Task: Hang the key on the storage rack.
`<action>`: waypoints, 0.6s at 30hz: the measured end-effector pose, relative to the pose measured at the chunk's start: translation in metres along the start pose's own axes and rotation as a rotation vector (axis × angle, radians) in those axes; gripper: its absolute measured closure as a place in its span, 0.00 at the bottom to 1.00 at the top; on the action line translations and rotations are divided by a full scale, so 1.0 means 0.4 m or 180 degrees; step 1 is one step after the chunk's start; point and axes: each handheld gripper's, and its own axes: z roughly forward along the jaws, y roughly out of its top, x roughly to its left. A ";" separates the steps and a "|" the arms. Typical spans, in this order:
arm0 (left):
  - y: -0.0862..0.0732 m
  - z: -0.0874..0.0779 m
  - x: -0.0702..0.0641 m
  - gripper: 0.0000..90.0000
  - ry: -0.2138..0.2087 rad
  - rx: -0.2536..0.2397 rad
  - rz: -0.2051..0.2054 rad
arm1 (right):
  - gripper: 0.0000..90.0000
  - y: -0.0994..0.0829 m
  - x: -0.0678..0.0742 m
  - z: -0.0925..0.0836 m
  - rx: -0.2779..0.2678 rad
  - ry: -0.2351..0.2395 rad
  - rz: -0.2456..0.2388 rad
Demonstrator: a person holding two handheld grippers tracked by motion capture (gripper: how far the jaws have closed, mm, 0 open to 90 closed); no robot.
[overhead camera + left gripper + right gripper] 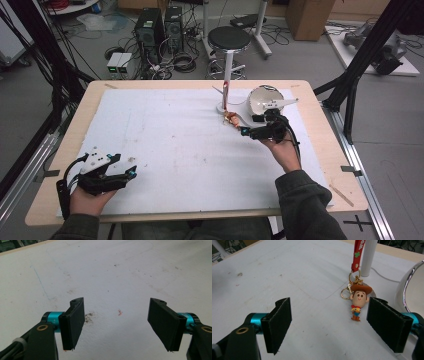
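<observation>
Now we hold the right hand-held gripper (328, 323) with its jaws wide open and nothing between them. Just beyond its right jaw lies a little cowboy toy (358, 302) on the white counter (287, 272). It rests near the foot of a white pole (368, 257), beside a shiny bowl (405, 285). We think the toy is small, light and hard, so it may slip. Pinching its round head or body looks best. It has a brown hat, a smiling face, gold rings (350, 283) and a red strap (357, 252). Our left hand-held gripper (116, 326) is open too, resting far away over bare counter.
</observation>
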 end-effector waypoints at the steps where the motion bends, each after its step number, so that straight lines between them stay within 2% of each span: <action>1: 0.000 0.000 0.000 0.34 0.0000 0.0001 -0.0001 | 0.22 0.000 0.001 -0.001 -0.0011 -0.0001 -0.0016; 7: 0.000 0.000 0.000 0.34 -0.0002 0.0004 0.0007 | 0.22 -0.009 0.009 -0.017 -0.0048 -0.0020 -0.0070; 18: 0.000 0.003 -0.002 0.34 -0.0002 0.0002 0.0005 | 0.21 -0.065 -0.007 -0.044 -0.0037 -0.0058 0.0051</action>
